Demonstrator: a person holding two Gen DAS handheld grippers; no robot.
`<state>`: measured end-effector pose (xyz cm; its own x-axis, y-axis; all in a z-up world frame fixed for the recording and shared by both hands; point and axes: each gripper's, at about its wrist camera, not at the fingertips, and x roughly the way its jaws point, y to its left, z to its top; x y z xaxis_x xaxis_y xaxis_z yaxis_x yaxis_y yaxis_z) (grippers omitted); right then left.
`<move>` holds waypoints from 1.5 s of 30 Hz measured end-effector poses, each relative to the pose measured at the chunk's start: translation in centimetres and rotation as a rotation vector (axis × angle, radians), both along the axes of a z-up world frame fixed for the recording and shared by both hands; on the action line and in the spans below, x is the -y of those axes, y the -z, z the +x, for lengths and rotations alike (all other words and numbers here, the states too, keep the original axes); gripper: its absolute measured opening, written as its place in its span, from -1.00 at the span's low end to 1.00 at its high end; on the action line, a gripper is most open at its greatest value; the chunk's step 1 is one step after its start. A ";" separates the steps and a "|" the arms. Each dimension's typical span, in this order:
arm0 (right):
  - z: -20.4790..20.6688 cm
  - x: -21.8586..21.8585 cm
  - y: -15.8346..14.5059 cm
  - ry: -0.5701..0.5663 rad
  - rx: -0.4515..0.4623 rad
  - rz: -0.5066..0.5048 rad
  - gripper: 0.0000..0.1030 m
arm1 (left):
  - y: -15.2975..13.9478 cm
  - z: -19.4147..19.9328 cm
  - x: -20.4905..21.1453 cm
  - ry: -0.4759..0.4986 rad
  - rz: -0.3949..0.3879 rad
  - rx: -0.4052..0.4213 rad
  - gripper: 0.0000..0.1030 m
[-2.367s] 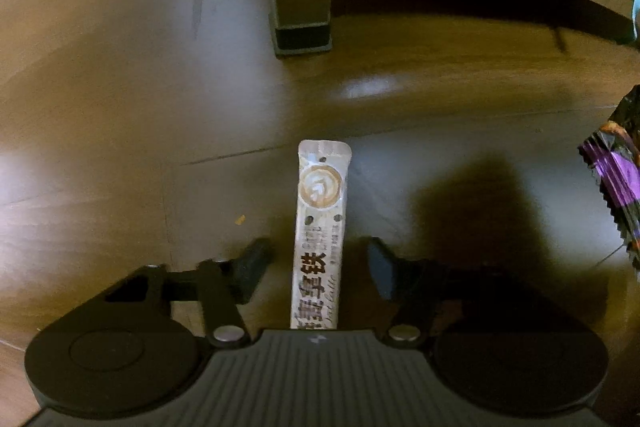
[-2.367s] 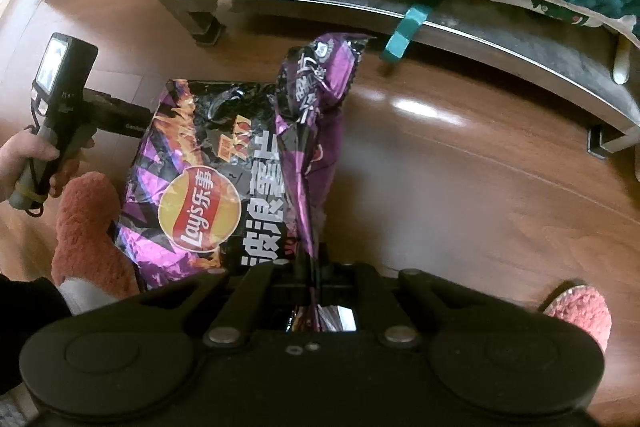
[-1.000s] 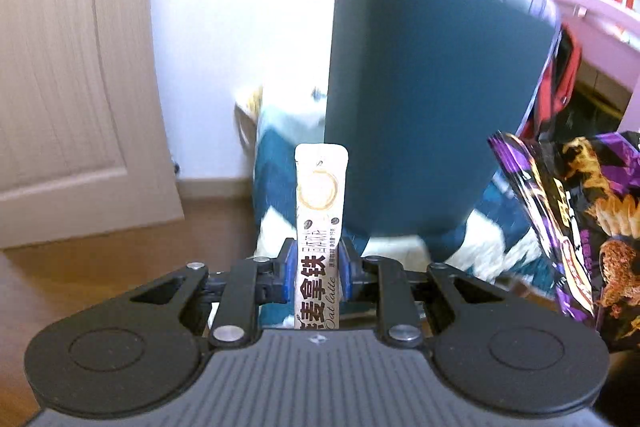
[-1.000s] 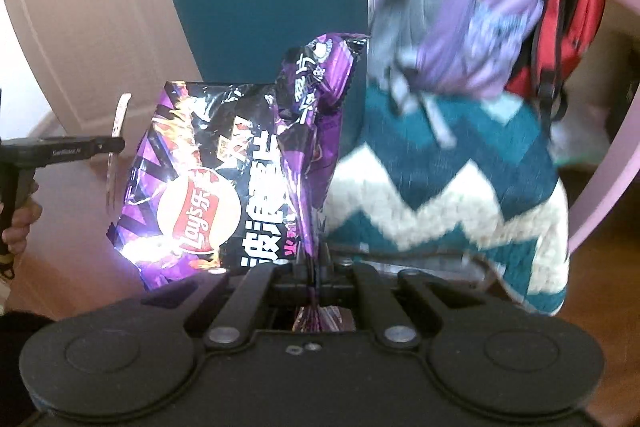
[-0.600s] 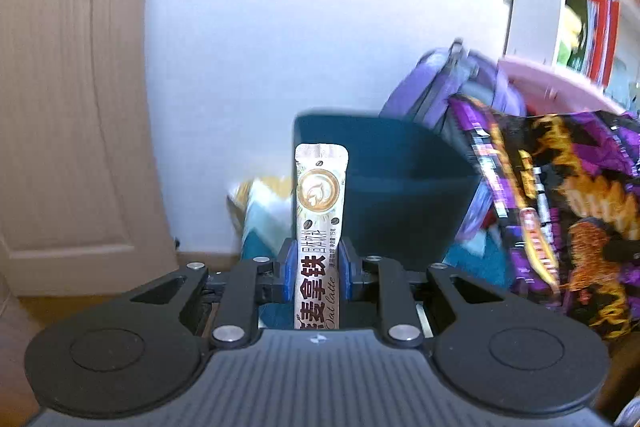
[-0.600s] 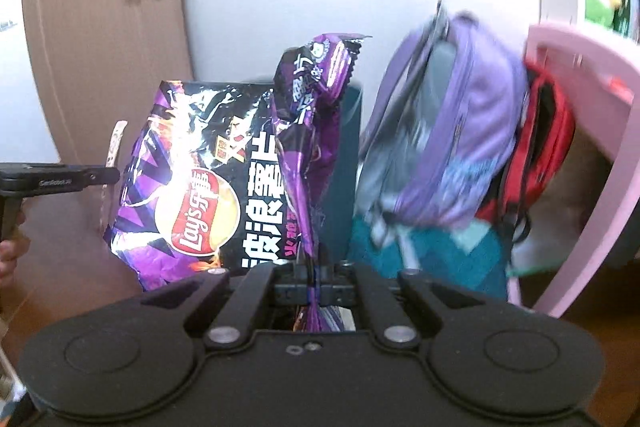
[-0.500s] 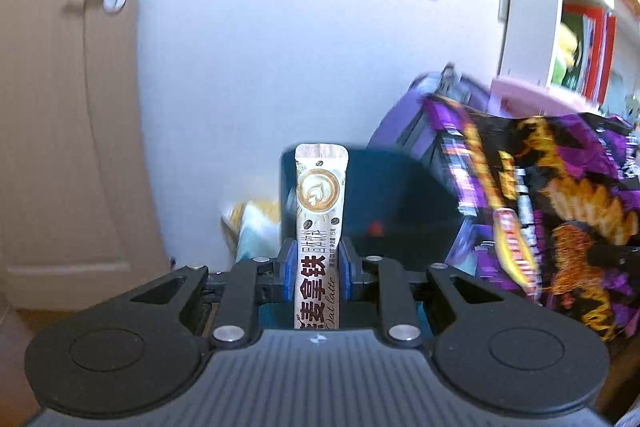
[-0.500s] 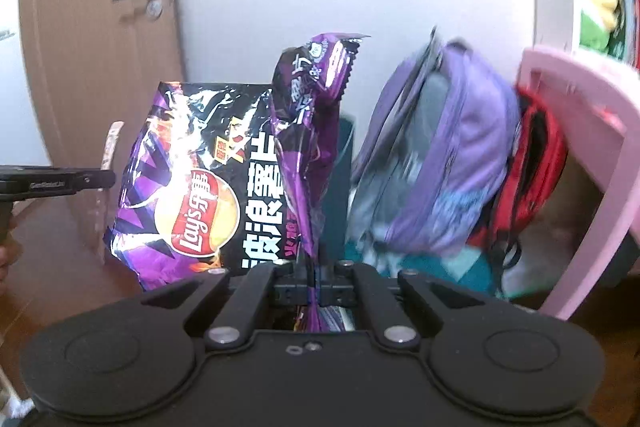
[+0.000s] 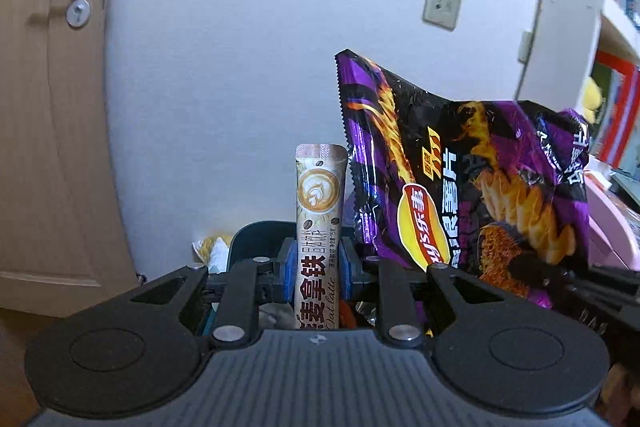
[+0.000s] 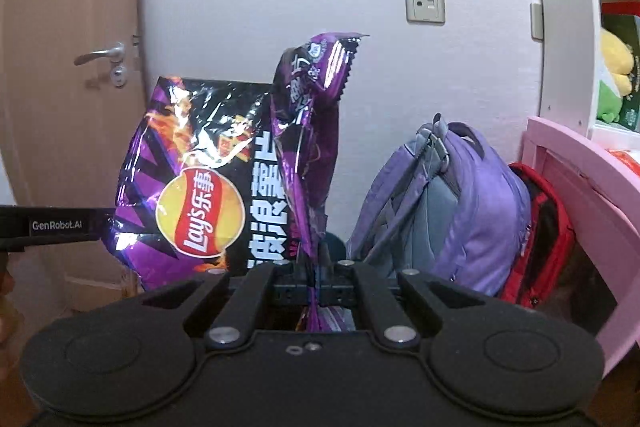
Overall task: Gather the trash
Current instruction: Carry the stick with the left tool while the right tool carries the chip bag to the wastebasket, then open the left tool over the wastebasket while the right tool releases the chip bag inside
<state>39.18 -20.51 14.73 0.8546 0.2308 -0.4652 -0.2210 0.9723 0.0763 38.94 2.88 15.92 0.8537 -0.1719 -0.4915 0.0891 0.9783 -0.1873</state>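
Left tool: its two blue-padded fingers are pinching the coffee sachet low on its length, so the stick is standing upright straight ahead of the tool, well clear of the floor.
Right tool: its fingers are pressing together on a gathered fold of the chip bag, which is rising above the tool and leaning off to its left; gripping the crumpled edge is probably what is keeping so wide a bag from slipping.
Why both are raised: I am judging that the person is carrying both pieces of trash in one trip toward the bin.
Bin: a dark rim is showing just beyond the left tool's fingers, directly behind the sachet; what may be wrappers is lying low between the fingers, too unclear to tell.
Left view alone: it is showing the bin's rim and the chip bag's front, hanging to the right of the left tool.
Right view alone: it is showing the purple backpack and a red bag against the pink furniture ahead to the right; the bin is being almost wholly hidden behind the chip bag there.
Farthest: the white wall with its socket, and the wooden door far to the left.
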 end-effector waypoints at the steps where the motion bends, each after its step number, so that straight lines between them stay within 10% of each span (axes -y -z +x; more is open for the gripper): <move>1: 1.2 -0.2 0.4 0.002 -0.012 -0.001 -0.97 | 0.3 1.1 0.1 -0.008 0.003 -0.009 -0.59; 21: 9.9 -8.8 11.4 -0.186 -0.157 -0.341 -0.69 | 12.4 14.0 1.7 0.029 0.169 -0.268 -0.59; 34: 10.0 -8.8 13.0 -0.259 -0.249 -0.250 -0.15 | 13.5 14.2 3.2 0.097 0.254 -0.350 -0.54; 37: 8.8 -8.6 12.5 -0.268 -0.235 -0.257 -0.02 | 13.2 13.5 3.4 0.099 0.241 -0.347 -0.39; 41: 7.0 -8.5 11.3 -0.265 -0.208 -0.261 0.08 | 12.1 11.4 3.5 0.109 0.224 -0.288 0.31; 45: 5.0 -8.3 9.5 -0.258 -0.179 -0.247 0.16 | 10.2 8.9 3.2 0.095 0.220 -0.240 0.31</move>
